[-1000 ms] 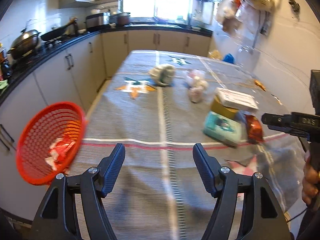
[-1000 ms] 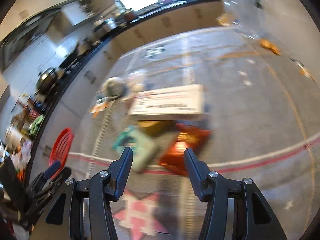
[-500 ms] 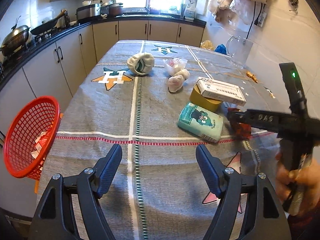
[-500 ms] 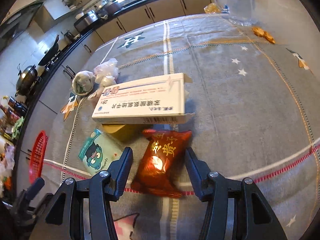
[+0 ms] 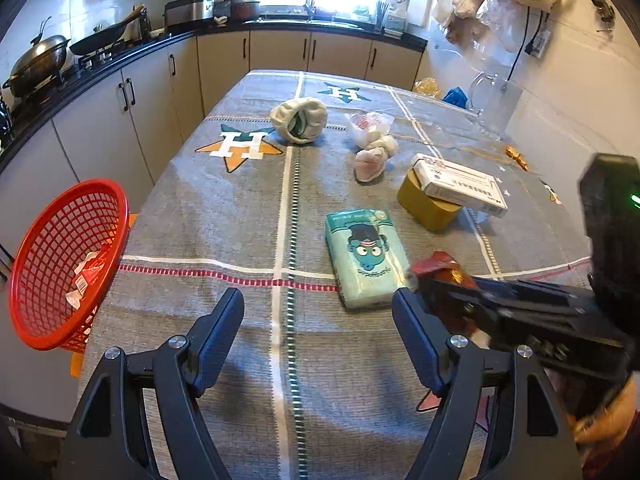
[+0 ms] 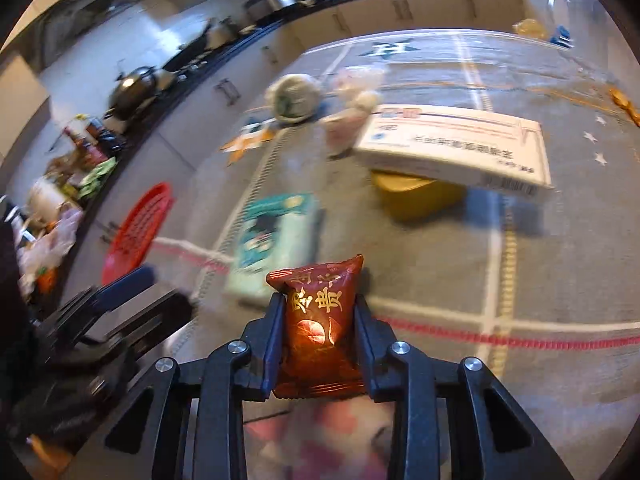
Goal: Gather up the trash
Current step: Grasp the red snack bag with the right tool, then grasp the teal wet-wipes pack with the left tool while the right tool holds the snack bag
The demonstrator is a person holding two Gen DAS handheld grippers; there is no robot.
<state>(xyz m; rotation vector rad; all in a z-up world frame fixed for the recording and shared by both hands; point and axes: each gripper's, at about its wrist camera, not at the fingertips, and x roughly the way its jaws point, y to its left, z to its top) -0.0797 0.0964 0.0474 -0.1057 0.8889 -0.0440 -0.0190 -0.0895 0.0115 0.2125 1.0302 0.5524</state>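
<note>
- I see the table [image 5: 240, 216] running away from me under a grey cloth; its left edge drops toward the cabinets [image 5: 104, 120], and a red basket [image 5: 64, 264] sits just off that edge, tilted with its mouth toward the table.
- Between my left tongs [image 5: 318, 328] and the basket the cloth is bare; the clutter lies to the right and farther up the table.
- My left tongs hang wide over bare cloth with nothing between their jaws.
- My right tongs [image 6: 318, 320] have just been closing, and their pads now press both sides of the red packet [image 6: 320, 316].
- The packet is a shiny dark-red foil pillow with gold characters and crimped ends; it stands upright between the jaws, its top poking out past the tips.
- From the left camera, the packet [image 5: 440, 268] sits at the nose of the right tongs [image 5: 424, 284], just right of the teal pack [image 5: 366, 256] and close to my left tongs' right finger [image 5: 416, 340].
- Beyond it a white box [image 6: 456, 144] rests tilted on a yellow tub [image 6: 416, 196]; farther on lie a crumpled white bag [image 5: 372, 144] and a cloth bundle [image 5: 300, 120].
- A few scraps of paper lie inside the basket.
</note>
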